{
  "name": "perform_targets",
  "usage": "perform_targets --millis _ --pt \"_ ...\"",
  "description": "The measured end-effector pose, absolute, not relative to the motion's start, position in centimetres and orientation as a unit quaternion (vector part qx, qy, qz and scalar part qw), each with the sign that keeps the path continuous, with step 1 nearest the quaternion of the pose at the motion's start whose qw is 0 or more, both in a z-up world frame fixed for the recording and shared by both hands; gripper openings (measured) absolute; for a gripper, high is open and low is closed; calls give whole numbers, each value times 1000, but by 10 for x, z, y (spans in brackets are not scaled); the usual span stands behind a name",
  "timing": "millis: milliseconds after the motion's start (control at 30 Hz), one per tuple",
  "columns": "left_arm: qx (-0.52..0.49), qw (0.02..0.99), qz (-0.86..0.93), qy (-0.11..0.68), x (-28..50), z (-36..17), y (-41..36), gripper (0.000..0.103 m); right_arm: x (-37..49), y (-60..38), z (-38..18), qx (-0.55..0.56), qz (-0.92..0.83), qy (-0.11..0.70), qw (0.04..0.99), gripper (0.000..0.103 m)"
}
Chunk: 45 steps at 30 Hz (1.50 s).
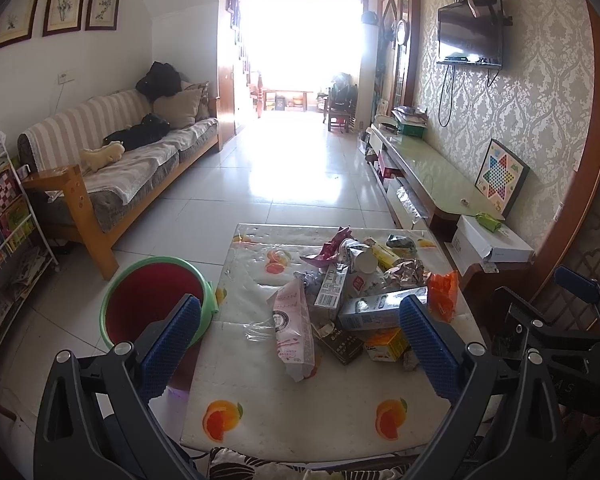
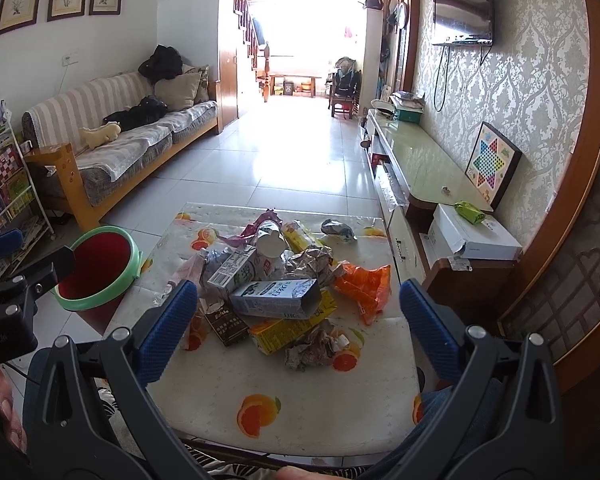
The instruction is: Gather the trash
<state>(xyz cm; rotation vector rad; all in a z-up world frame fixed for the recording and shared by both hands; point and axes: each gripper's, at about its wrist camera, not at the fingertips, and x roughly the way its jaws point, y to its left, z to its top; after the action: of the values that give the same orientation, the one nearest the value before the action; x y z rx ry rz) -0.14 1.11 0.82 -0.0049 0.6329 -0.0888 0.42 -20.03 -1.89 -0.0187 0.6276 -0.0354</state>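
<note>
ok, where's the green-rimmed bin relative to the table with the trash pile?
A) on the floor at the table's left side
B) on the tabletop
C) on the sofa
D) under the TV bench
A: the green-rimmed bin stands on the floor against the left edge of the table, empty, with its red inside showing.

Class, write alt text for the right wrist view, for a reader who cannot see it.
An open hand-held gripper hovers over a table with an orange-print cloth, piled with trash: cartons, crumpled paper and an orange wrapper. A red bin with a green rim stands at the table's left, in a living room with a sofa and a wall television.
</note>
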Motion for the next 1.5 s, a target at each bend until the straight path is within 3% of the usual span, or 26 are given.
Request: perform_targets --millis 433,1233,1500 --pt "-33 923 -64 378 27 -39 26 95 21 -221 -55 -6 -14 359 933 100" --pt "13 850 -57 523 148 -171 4 95 101 -280 -206 86 0 504 860 99" --pt "-1 839 -47 541 181 -201 7 94 126 -271 -232 92 11 525 846 90"
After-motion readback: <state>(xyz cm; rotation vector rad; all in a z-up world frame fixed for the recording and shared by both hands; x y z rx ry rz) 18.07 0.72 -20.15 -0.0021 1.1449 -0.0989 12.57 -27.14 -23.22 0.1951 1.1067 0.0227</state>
